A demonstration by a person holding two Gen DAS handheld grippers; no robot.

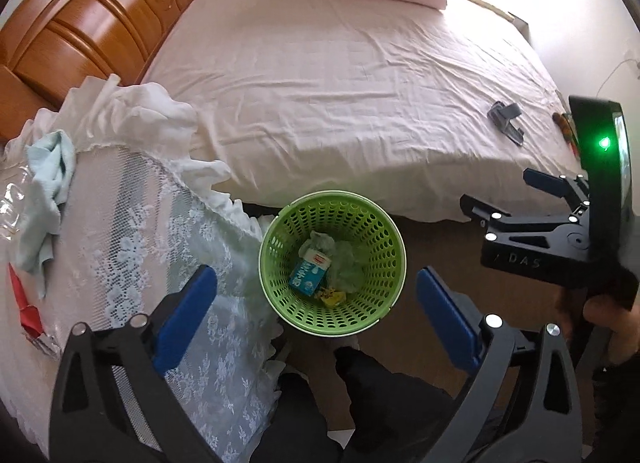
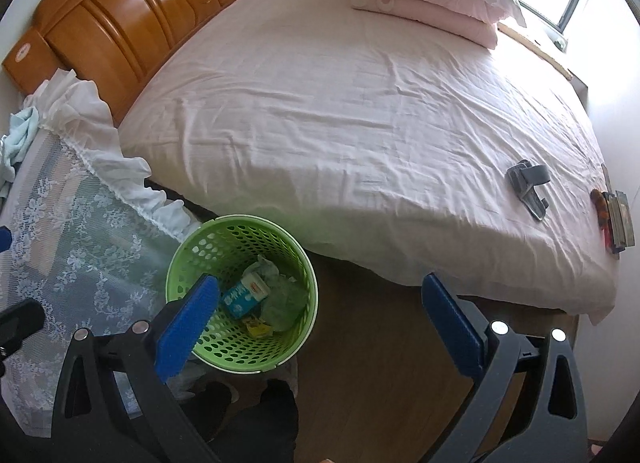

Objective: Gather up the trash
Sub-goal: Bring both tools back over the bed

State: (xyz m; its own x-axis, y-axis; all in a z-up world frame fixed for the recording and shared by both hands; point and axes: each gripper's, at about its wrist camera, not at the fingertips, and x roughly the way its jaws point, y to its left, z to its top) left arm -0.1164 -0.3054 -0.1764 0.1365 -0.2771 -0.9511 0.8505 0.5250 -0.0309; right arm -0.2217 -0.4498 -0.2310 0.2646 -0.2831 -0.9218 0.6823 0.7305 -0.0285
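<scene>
where sheet wrinkles, wooden headboard

The bed carries folded pink bedding at its far end and a grey clip near right; the wooden floor bears a green basket.

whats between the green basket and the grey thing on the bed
Only bare wrinkled pink sheet draping over the bed's edge lies between the green basket and the grey object, clearest in the right wrist view.
</scene>
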